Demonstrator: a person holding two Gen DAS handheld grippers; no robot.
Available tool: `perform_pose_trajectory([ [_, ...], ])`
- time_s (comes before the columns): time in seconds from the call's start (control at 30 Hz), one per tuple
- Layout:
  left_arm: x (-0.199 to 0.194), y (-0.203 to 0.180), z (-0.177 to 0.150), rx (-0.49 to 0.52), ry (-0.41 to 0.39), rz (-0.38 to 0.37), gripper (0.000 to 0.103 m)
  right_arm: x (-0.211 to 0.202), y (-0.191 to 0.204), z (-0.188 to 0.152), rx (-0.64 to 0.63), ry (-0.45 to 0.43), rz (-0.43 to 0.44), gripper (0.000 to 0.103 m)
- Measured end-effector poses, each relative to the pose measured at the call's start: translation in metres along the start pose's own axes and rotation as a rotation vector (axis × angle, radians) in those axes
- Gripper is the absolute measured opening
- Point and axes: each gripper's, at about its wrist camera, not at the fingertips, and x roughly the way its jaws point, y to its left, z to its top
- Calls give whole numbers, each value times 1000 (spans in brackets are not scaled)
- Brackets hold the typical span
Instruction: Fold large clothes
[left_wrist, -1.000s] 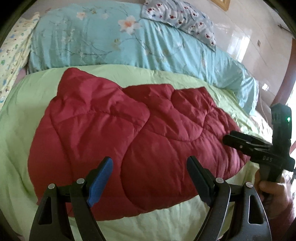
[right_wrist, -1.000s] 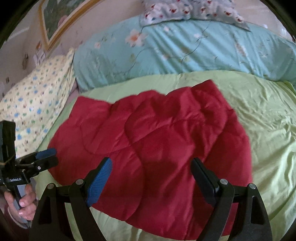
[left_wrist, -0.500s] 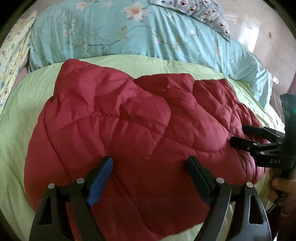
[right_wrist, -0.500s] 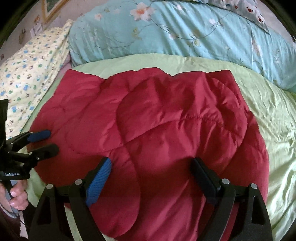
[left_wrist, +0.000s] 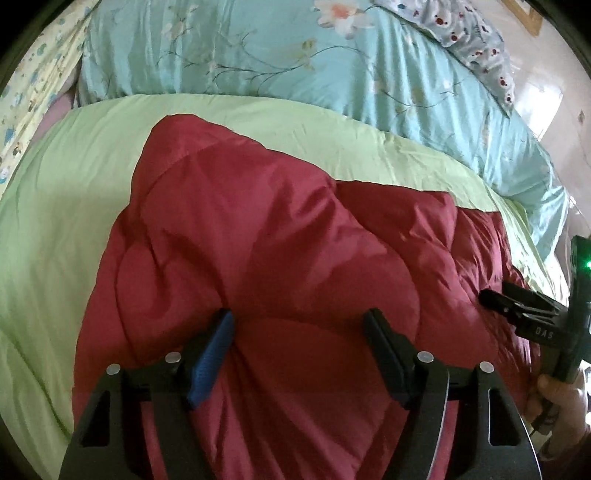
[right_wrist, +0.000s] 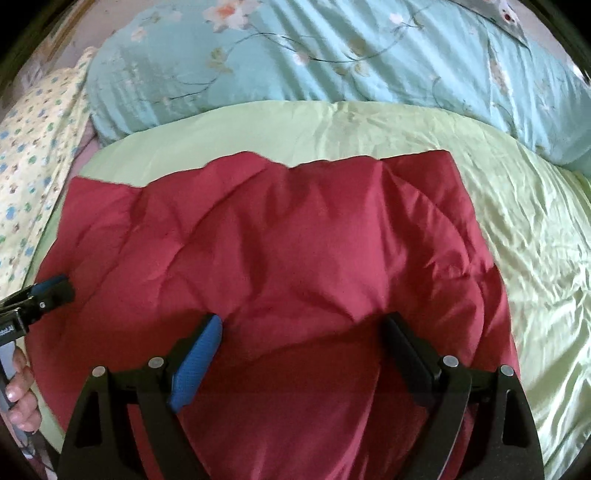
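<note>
since a second ago you've brought both tools down onto the red quilted garment (left_wrist: 280, 251) lying on the green bed cover (left_wrist: 55, 192), left tool (left_wrist: 301, 350) and right tool (right_wrist: 304, 354) spread wide, holding nothing, ready to pinch its near edge.

Our two wrist cameras looked forward, close over the red quilted garment (left_wrist: 280, 266) (right_wrist: 280, 251). Both shared the bed (left_wrist: 55, 229) (right_wrist: 535, 229).
</note>
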Motion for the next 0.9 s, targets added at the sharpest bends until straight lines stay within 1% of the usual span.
perform_pose_trajectory([
  [0.1, 14, 7, 9, -27, 12, 8, 72, 6, -9, 3, 31, 1, -5, 90],
  [0.23, 40, 28, 24, -125, 57, -45, 72, 15, -23, 3, 81, -5, -6, 90],
  [0.3, 50, 35, 31, -147, 67, -48, 71, 20, -33, 3, 121, -4, 9, 90],
  [0.53, 84, 40, 48, -150, 75, -10, 72, 27, -50, 0, 196, -14, 40, 90],
  [0.73, 84, 34, 44, -137, 65, 4, 72, 31, -57, -3, 230, -28, 47, 90],
  [0.9, 67, 31, 34, -132, 52, 0, 71, 31, -58, -3, 237, -30, 47, 90],
])
